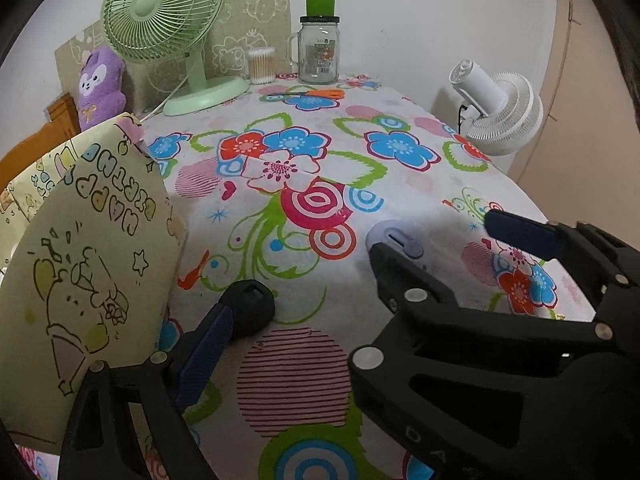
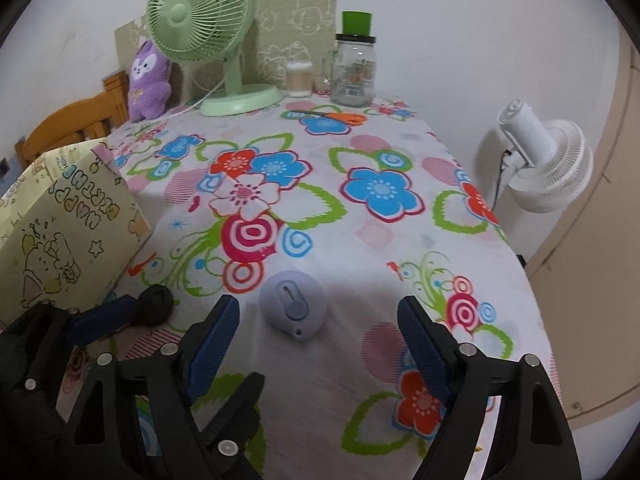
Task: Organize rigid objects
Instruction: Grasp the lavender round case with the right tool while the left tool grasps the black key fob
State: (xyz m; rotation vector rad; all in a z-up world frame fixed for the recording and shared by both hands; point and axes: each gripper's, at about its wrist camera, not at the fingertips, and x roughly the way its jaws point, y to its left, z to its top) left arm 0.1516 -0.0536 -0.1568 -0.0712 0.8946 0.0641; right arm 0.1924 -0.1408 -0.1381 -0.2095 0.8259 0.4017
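fig. my right gripper point(image 2: 316, 332), jaws apart and empty, frames the lilac cutter point(image 2: 293, 307) at twelve o'clock for pickup; left gripper point(image 1: 308, 312) apart beside black ball point(image 1: 249, 307).

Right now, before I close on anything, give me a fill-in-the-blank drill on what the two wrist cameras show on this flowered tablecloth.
1. The small round lilac gadget lies ahead of the open right gripper, whose pads are dark ____.
2. The orange-handled scissors lie in front of the clear glass ____ with the green top.
3. The black ball lies beside the left gripper, next to the yellow "Happy Birthday" ____.

Missing: blue; jar; bag
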